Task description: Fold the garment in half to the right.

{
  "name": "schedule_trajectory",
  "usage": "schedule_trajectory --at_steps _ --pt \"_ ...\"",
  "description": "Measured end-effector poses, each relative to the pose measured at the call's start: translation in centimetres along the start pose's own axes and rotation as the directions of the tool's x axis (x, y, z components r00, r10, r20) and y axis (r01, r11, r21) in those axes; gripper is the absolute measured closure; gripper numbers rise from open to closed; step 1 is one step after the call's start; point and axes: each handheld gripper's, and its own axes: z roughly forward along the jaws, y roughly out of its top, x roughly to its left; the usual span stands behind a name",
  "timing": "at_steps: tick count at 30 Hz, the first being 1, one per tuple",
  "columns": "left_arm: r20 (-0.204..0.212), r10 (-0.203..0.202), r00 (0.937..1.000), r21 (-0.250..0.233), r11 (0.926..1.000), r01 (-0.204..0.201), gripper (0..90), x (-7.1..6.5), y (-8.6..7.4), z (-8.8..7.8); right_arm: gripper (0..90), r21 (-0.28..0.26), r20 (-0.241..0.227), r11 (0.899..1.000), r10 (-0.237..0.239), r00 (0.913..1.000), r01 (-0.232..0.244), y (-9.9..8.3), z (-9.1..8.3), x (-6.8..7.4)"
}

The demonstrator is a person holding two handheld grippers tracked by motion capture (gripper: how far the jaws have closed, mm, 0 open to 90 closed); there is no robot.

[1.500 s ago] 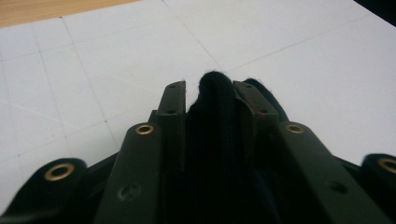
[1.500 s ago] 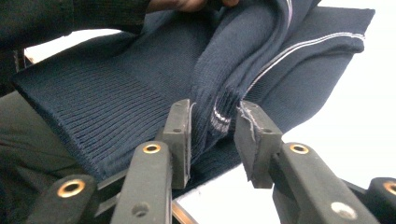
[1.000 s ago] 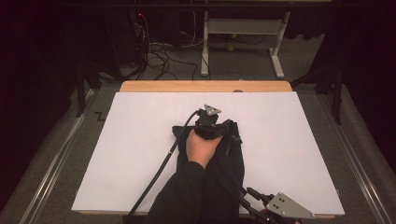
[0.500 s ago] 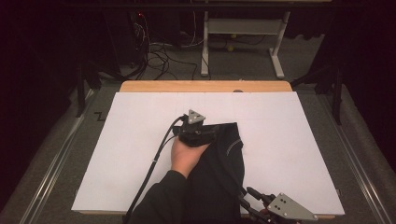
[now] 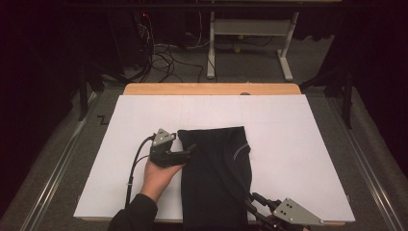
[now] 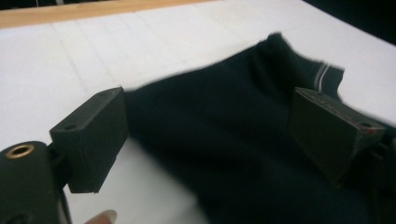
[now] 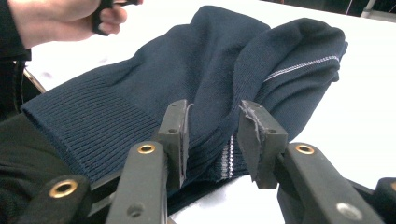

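Observation:
A dark navy knit sweater (image 5: 216,168) lies folded in a long strip on the white table sheet (image 5: 298,144). My left gripper (image 5: 188,150) sits at the sweater's left edge, near its far end. Its jaws have just been opening and stand wide in the left gripper view (image 6: 210,121), with the sweater (image 6: 224,154) lying under and beyond them, not pinched. My right gripper (image 5: 252,199) is at the near right corner. Its jaws have closed a little further, and in the right gripper view (image 7: 212,135) they are shut on a bunched fold of the ribbed hem (image 7: 219,154).
A wooden strip (image 5: 211,89) runs along the table's far edge. Metal rails (image 5: 62,159) flank both sides. Cables (image 5: 163,53) and a white desk frame (image 5: 250,29) stand on the floor beyond. Bare white sheet lies left and right of the sweater.
My left hand has moved from the sweater's far end toward the left and nearer, to its left edge, and its jaws have opened. The sweater's far end now lies flat. The right gripper stayed put.

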Motion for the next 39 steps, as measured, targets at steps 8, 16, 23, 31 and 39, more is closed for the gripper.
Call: schedule_trajectory --at_steps 8,16,23,31,39 --pt "0.007 -0.042 0.9991 -0.019 0.9989 0.042 7.4 2.9 -2.8 -2.8 65.9 0.008 0.007 1.0 0.006 1.0 -0.006 -0.1 0.2 -0.3" --pt "-0.021 -0.001 0.9998 -0.014 0.9999 0.001 0.0 3.5 -5.5 -6.1 71.5 0.008 -0.008 1.0 0.016 0.9998 -0.015 0.3 0.5 -0.6" --pt "-0.029 -0.056 0.998 -0.069 0.9962 0.054 0.0 4.8 -6.2 -7.3 85.0 0.007 -0.018 1.0 0.013 0.9998 -0.013 2.7 2.2 -1.2" --pt "-0.015 -0.036 0.9992 -0.075 0.9966 0.035 0.0 4.5 -6.2 -7.2 90.0 0.11 0.011 0.993 -0.046 0.9989 0.044 6.6 8.0 -2.0" --pt "-0.03 -0.037 0.9989 -0.072 0.9968 0.034 0.0 4.8 -6.5 -7.4 90.0 0.224 0.035 0.969 -0.112 0.9931 0.101 9.5 13.6 -1.8"
